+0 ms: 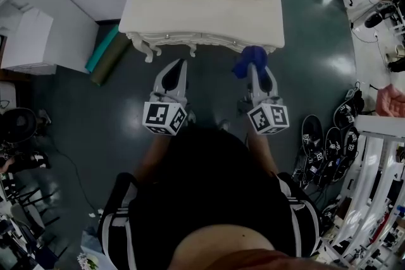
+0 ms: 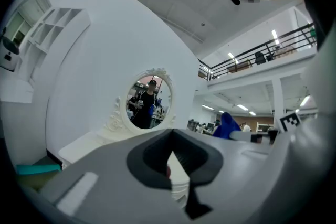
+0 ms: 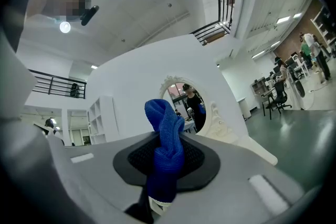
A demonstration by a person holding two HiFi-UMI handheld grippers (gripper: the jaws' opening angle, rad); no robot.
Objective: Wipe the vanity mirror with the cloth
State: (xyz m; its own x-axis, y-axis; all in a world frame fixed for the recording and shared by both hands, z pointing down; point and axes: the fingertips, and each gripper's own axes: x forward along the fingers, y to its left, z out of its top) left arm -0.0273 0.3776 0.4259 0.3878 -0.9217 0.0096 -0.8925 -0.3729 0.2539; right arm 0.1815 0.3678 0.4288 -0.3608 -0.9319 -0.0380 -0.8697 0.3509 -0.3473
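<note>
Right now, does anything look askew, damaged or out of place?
Nothing stands out. The vanity stands upright, its mirror looks whole, the cloth is bunched in the right gripper, and the left gripper is shut on nothing.

My head view looks steeply down on the vanity tabletop [image 1: 202,9] close ahead; both gripper views face forward and upward, sharing its oval mirror [image 2: 149,98].

Black top [image 1: 215,199] — white-striped sleeves [image 1: 117,227], left gripper [image 1: 180,65] and right gripper [image 1: 254,70] pale grey, dark pads [image 3: 195,157] (black-and-white marker cubes [image 1: 164,118])
</note>
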